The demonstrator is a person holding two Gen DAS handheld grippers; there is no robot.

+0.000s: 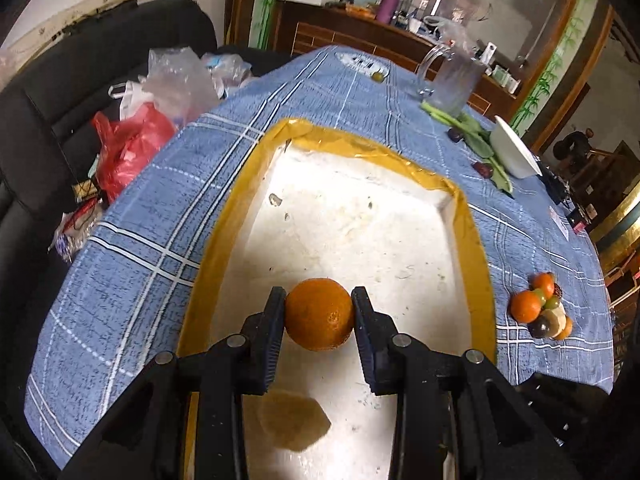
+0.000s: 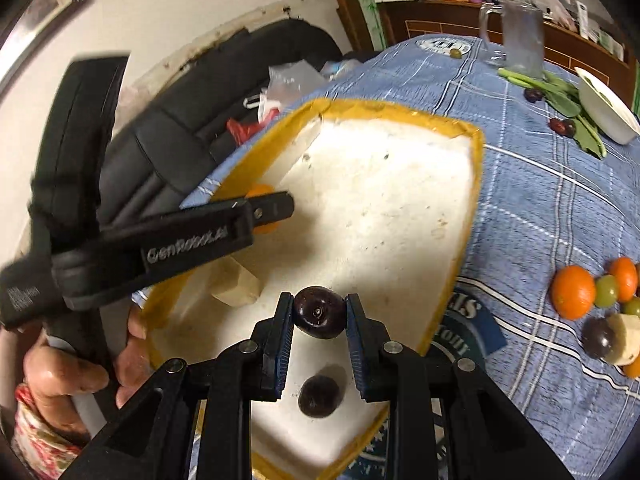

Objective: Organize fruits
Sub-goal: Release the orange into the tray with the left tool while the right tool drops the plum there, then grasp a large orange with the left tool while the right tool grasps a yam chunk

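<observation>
My left gripper [image 1: 319,295] is shut on an orange [image 1: 319,316], held above the near part of a white foam tray with a yellow taped rim [image 1: 236,200]. In the right wrist view my right gripper [image 2: 319,299] is shut on a dark plum [image 2: 319,314] over the same tray [image 2: 469,208]. A second dark plum [image 2: 319,396] lies on the tray floor just below it. A pale fruit chunk [image 2: 236,285] rests in the tray near its left wall. The left gripper [image 2: 276,209] with its orange [image 2: 260,192] shows at the tray's left side.
A heap of oranges, grapes and other fruit [image 1: 540,308] lies on the blue checked cloth right of the tray. Farther back stand a glass mug [image 1: 452,76], a white bowl [image 1: 516,152], green leaves and two dark plums [image 1: 484,169]. Plastic bags [image 1: 132,140] lie on a black sofa at the left.
</observation>
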